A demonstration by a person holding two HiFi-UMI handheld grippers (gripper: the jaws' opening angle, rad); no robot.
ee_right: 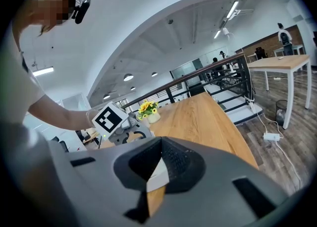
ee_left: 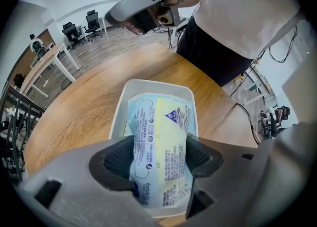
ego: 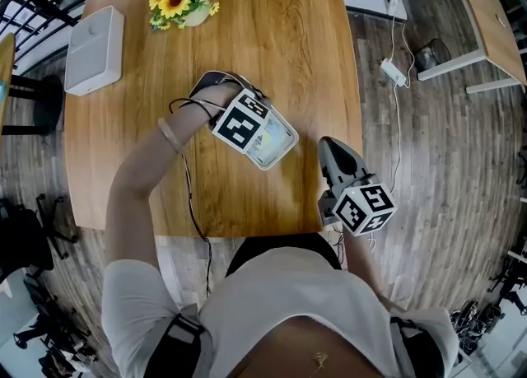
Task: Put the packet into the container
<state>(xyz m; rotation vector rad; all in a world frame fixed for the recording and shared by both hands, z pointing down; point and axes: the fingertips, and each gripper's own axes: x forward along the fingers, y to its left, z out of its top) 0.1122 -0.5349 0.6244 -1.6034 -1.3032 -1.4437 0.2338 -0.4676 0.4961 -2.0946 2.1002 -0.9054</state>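
Packet (ee_left: 161, 147) lies in white container (ee_left: 148, 86) at frame centre. Left tongs (ee_left: 161, 159) wide, straddling packet, grip apparently released. Right tongs (ee_right: 159, 169) closed, empty. Remaining: withdraw left tongs.

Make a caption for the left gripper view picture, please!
Left gripper straddles the packet resting in the white container on the wooden table.
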